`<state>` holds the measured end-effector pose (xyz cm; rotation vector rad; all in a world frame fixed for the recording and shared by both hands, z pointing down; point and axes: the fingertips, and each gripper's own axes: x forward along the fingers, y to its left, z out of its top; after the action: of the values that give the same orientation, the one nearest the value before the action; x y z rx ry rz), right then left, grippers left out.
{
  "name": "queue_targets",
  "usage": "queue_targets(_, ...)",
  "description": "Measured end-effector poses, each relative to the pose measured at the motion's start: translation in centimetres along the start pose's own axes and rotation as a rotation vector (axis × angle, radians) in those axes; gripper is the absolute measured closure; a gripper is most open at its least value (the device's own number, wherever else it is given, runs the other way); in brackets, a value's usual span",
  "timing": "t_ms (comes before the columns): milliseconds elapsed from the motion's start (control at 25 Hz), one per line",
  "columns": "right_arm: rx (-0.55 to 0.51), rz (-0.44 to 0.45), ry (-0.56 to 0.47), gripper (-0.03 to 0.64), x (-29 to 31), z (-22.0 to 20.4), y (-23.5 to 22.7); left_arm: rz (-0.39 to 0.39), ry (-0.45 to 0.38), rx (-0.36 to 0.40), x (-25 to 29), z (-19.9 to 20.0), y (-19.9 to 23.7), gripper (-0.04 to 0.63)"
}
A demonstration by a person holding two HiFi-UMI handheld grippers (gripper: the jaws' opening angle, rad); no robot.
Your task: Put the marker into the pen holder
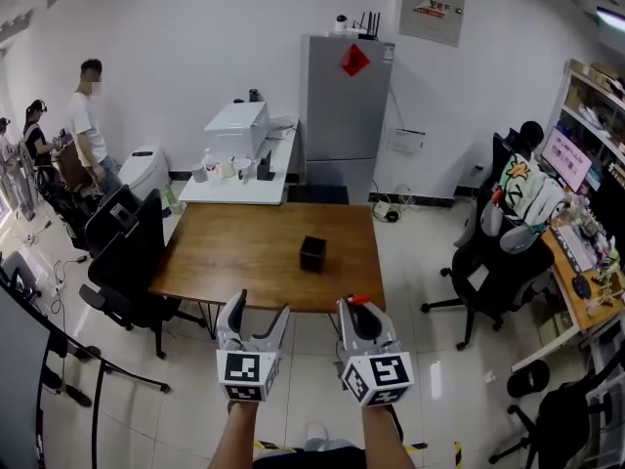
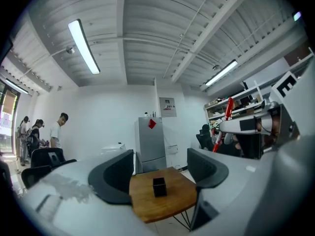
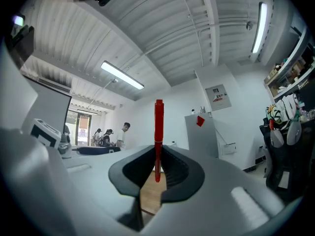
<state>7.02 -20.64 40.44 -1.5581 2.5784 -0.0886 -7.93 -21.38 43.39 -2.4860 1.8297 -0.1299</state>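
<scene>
A red marker (image 3: 158,132) stands upright between the jaws of my right gripper (image 3: 158,168), which is shut on it; its red tip (image 1: 359,300) pokes out above the right gripper (image 1: 357,313) in the head view. The black pen holder (image 1: 312,253) sits on the brown wooden table (image 1: 234,252), toward its right side, well ahead of both grippers. My left gripper (image 1: 253,313) hangs open and empty in front of the table's near edge; between its jaws the left gripper view shows the pen holder (image 2: 159,186).
A black office chair (image 1: 127,262) stands at the table's left. Behind the table are a white desk (image 1: 249,169) with a printer and a grey refrigerator (image 1: 342,115). More chairs (image 1: 493,262) and a cluttered desk are on the right. People stand at the far left.
</scene>
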Motion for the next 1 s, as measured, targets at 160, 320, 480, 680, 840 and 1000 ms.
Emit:
queue_targets(160,0.069,0.005,0.036,0.574,3.6,-2.0,-4.1,0.004,0.031,0.019,3.3,-0.9,0.3,0.252)
queue_targets(320,0.079,0.046,0.085,0.574,7.2,-4.3,-4.1,0.022,0.061,0.018,6.6,-2.0,3.1,0.252)
queue_targets(480,0.047,0.066,0.094,0.574,11.6,-4.8,-4.2,0.010,0.053,0.001,10.8,-2.4,5.0,0.253)
queue_targets(680,0.013,0.015,0.077,0.574,18.0,-4.0,-7.1,-0.050,0.019,-0.022,17.9,-1.5,7.8,0.253)
queue_targets(840,-0.011,-0.013,0.058,0.574,24.5,-2.6,-8.4,-0.102,-0.033,-0.008,24.1,1.1,10.8,0.253)
queue_targets(1000,-0.026,-0.028,0.049,0.574,30.8,-2.1,-8.7,-0.139,-0.060,0.021,29.3,1.5,13.9,0.253)
